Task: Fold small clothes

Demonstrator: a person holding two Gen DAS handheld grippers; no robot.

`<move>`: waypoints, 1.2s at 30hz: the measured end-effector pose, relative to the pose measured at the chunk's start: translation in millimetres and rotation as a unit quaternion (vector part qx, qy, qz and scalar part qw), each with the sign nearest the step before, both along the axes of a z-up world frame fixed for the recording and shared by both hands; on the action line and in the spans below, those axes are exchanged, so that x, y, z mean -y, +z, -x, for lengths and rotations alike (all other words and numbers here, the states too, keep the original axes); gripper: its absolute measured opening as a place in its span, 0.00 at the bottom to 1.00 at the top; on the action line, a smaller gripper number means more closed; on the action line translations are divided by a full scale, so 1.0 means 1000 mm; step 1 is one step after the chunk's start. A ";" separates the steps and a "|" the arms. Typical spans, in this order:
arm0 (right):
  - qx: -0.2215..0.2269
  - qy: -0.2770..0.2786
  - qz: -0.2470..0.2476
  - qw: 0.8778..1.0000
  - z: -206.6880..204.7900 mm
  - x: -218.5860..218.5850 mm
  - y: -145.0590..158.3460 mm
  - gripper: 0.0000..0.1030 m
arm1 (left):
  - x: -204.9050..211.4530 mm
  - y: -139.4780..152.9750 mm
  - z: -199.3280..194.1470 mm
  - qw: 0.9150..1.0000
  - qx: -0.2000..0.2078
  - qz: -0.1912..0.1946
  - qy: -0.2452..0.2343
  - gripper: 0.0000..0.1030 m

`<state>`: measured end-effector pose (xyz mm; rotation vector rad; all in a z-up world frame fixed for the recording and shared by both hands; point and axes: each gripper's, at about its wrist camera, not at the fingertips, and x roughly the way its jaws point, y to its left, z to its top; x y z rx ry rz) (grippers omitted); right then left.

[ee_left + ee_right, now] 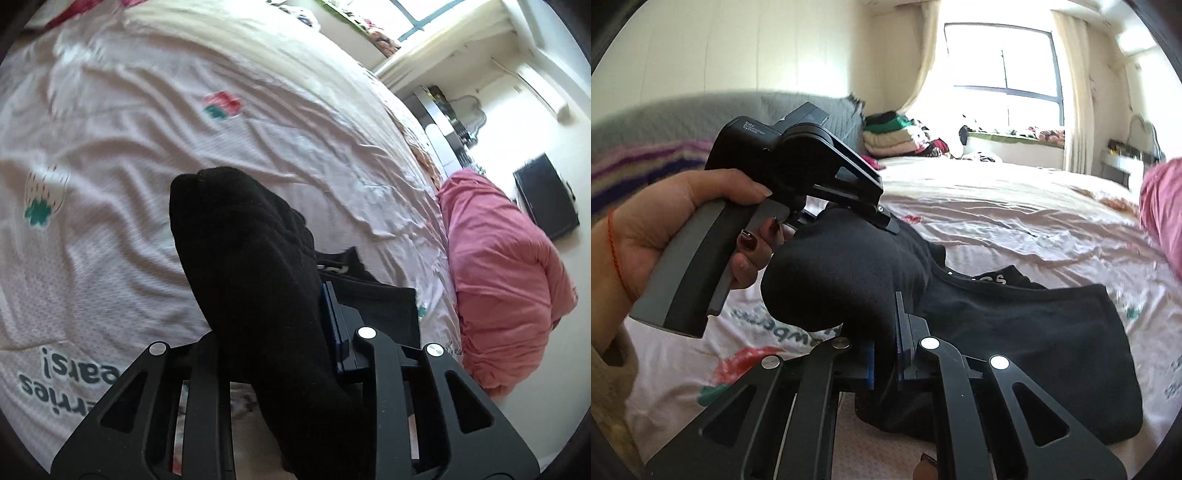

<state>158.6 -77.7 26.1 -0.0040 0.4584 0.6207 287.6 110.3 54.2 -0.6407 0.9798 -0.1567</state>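
In the right wrist view a hand (pixel 683 236) at the far left grips the grey handle of the left gripper (pixel 882 216), whose jaws come down onto a black garment (pixel 1015 350) (dark red nail polish, a thin red thread round the wrist). The garment is bunched into a rounded hump at its left end and spreads flat to the right over the bed (pixel 1015 206), with some white lettering near its upper edge. At the bottom the right gripper (pixel 884 354) has its jaws almost fully closed, a fold of the black cloth pinched between the blue pads. Further right, a pink bundle (pixel 1163 210) lies at the bed's edge.

In the left wrist view the garment (pixel 251 258) rises between the left gripper's (pixel 280 332) jaws, narrowly apart and closed on the cloth. The bedsheet (pixel 147 122) carries strawberry prints, and the pink bundle (pixel 502 280) lies to the right.
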 end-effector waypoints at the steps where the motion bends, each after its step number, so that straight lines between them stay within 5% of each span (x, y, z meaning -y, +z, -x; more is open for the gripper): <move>1: -0.005 -0.006 -0.014 1.000 0.000 0.008 0.001 0.06 | 0.007 0.005 -0.002 1.000 0.002 -0.007 -0.004 0.19; 16: -0.063 -0.079 -0.065 0.993 -0.001 0.080 -0.006 0.06 | 0.104 0.019 -0.018 0.995 -0.010 -0.079 -0.053 0.19; 36: -0.175 -0.138 -0.160 0.962 -0.013 0.148 -0.046 0.06 | 0.189 -0.012 -0.045 0.986 -0.045 -0.129 -0.091 0.24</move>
